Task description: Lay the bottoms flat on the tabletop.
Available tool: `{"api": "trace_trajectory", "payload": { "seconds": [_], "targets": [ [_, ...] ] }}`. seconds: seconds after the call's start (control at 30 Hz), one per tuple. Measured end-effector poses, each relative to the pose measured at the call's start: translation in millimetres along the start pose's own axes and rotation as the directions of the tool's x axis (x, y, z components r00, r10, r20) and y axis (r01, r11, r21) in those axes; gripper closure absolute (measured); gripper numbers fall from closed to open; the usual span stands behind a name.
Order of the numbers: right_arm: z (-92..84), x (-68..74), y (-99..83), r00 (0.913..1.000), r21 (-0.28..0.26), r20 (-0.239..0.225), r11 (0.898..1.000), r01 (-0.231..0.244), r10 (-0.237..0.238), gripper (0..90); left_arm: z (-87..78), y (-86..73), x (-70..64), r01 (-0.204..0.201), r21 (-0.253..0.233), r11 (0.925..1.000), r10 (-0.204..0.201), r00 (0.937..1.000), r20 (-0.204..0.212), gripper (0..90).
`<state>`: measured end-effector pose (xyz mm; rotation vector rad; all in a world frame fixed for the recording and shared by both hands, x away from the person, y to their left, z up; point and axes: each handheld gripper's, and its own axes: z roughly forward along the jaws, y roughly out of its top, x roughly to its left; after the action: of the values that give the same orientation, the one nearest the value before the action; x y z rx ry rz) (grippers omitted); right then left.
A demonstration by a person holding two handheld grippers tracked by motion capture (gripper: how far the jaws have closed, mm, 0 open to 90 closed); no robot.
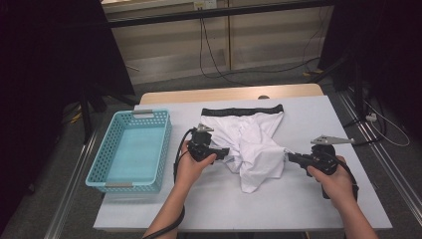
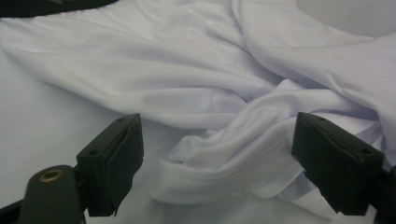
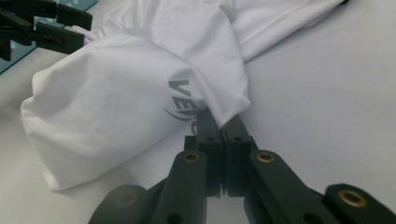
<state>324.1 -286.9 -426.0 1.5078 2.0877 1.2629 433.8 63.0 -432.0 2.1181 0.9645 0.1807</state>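
In the high view, a pair of white shorts (image 1: 251,144) with a black waistband (image 1: 242,109) lies crumpled on the pale bench (image 1: 308,199). The left claw (image 1: 225,152) sits at the garment's left edge, its jaws pointing into the cloth. The right claw (image 1: 290,157) comes in from the opposite side and meets the folded-over leg of the shorts. A turquoise plastic basket (image 1: 130,185), rectangular with perforated walls, stands on the bench just beyond the left hand (image 1: 191,167), away from the garment. The right hand (image 1: 338,184) has bare bench around it. Black cables lie on the floor past the bench's far edge.

In the left gripper view, the left claw (image 2: 217,163) stands spread, its two blocky black jaws wide apart. Between them lies a bunched hem of the shorts (image 2: 224,154), soft, smooth and rippled with folds; neither pad presses on it. Bare bench (image 2: 37,135) shows beside the left jaw.

In the right gripper view, the right claw (image 3: 219,126) is pressed together, pinching a corner of the shorts (image 3: 121,107) between its narrow tips. The cloth just ahead is a rounded, puffed fold bearing part of a grey printed logo (image 3: 184,100). Farther off, past that fold, the left claw (image 3: 70,28) shows with the basket (image 3: 14,58) behind it. Smooth bench (image 3: 327,93) lies to the claw's other side.
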Motion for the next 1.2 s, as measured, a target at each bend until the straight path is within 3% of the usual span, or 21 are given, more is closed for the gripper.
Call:
{"api": "trace_trajectory", "payload": {
  "seconds": [0.17, 0.33, 0.4, 0.5, 0.67, 0.8, 1.0, 1.2],
  "targets": [
    [-12.9, -1.4, -2.0, 0.9998, -0.012, 0.018, 1.0, 0.0, 0.0, 89.8, 8.6, -0.3, -2.2, -0.005, 0.038, 0.9993, 0.004, 0.9997, 0.024, 29.4],
    [-34.6, -5.6, -1.6, 0.9979, -0.03, 0.065, 1.0, 0.006, -0.004, 90.0, 11.0, -1.9, -2.3, 0.001, 0.074, 0.9973, -0.003, 0.9996, 0.029, 36.9],
    [-40.2, -7.7, -2.7, 0.9967, -0.029, 0.081, 1.0, 0.006, -0.004, 90.0, 11.2, -3.4, -3.1, -0.002, 0.101, 0.9949, -0.001, 0.9996, 0.029, 44.9],
    [-37.2, -10.1, -8.1, 0.9963, -0.013, 0.086, 1.0, -0.001, 0.002, 89.6, 9.7, -5.3, -5.3, -0.015, 0.118, 0.9929, 0.015, 0.9999, 0.006, 57.0],
    [-18.8, -9.2, -12.6, 0.9961, 0.031, 0.087, 0.999, 0.011, -0.014, 88.4, 1.6, -7.0, -4.6, 0.013, 0.151, 0.9884, -0.015, 0.9998, 0.015, 77.3],
    [-10.2, -8.6, -11.4, 0.9957, 0.049, 0.086, 0.998, 0.031, -0.035, 89.3, -11.9, -7.8, 3.2, 0.056, 0.141, 0.9884, -0.057, 0.9984, 0.003, 80.9],
    [-2.9, -11.9, -8.9, 0.9961, 0.061, 0.083, 0.998, 0.027, -0.032, 90.0, -48.6, -9.4, 21.4, 0.123, 0.077, 0.9894, -0.12, 0.9918, -0.042, 81.4],
    [10.9, -10.2, -6.0, 0.9955, 0.087, 0.078, 0.995, 0.046, -0.053, 90.0, -60.7, -15.9, 23.7, 0.139, 0.071, 0.9878, -0.133, 0.9877, -0.083, 81.3]
  ]
}}
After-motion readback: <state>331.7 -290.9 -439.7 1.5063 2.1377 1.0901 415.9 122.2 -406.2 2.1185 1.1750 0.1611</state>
